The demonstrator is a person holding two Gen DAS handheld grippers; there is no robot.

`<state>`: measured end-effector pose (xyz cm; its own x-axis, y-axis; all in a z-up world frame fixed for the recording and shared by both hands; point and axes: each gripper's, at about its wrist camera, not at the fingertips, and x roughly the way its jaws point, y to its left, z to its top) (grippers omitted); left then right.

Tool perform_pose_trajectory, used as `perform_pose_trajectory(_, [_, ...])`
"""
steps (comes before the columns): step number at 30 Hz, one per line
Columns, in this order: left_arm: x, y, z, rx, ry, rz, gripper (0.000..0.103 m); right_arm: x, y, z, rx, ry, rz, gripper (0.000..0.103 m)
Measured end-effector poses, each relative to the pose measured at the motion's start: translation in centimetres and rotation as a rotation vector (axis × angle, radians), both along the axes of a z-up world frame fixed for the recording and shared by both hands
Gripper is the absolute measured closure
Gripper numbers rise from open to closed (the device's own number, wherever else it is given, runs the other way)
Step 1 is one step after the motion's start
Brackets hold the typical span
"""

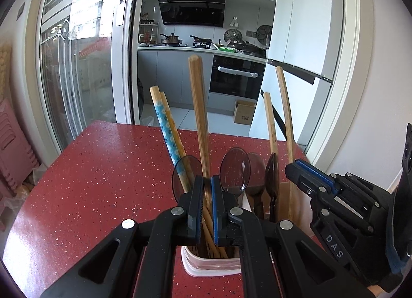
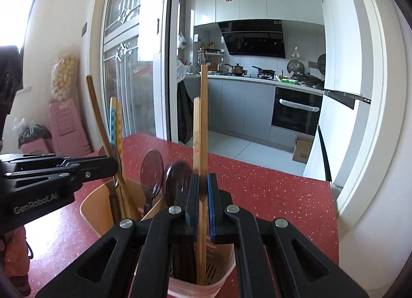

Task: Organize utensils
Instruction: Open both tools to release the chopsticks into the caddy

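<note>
Both tools hover over the utensil holder (image 2: 103, 210), a smooth beige tub with a slotted white insert, standing near the red speckled bench's (image 1: 103, 169) near edge. The left tool (image 1: 207, 195) is clamped on what looks like a bundle of bamboo chopsticks (image 1: 197, 107). The right tool (image 2: 203, 202) pinches 2 flat bamboo chopsticks (image 2: 203, 122), upright so they drop straight in. Glossy dark spoons (image 1: 235, 169) stand bowl-up alongside.

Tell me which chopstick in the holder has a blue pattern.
The leftmost one, wrapped in blue-and-white print; its neighbour is yellow-patterned, the others plain bamboo.
</note>
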<state>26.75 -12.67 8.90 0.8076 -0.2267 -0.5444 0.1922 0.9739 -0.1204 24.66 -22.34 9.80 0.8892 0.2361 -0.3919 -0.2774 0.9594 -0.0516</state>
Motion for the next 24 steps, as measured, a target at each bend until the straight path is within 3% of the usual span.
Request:
perform_pose_trajectory(8, [0.4,0.1,-0.9,0.018,0.062,0.011,0.067,0.8,-0.4,-0.7,0.033,0.097,0.002,0.097])
perform_pose_trajectory(15, [-0.4,0.7,-0.1,0.0,0.058,0.033,0.067,1.5,-1.3,-0.2,0.082,0.153,-0.001,0.094])
perform_pose_trajectory(17, [-0.6,0.8,0.0,0.004,0.056,0.04,0.067,1.5,-1.3,0.1,0.089,0.159,0.004,0.077])
perform_pose_trajectory(19, [-0.8,1.0,0.1,0.004,0.061,0.043,0.067,1.2,-1.5,0.4,0.099,0.155,0.002,0.067])
perform_pose_trajectory(24, [-1.6,1.2,0.3,0.015,0.067,0.048,0.067,0.2,-1.5,1.3,0.124,0.174,0.009,0.059])
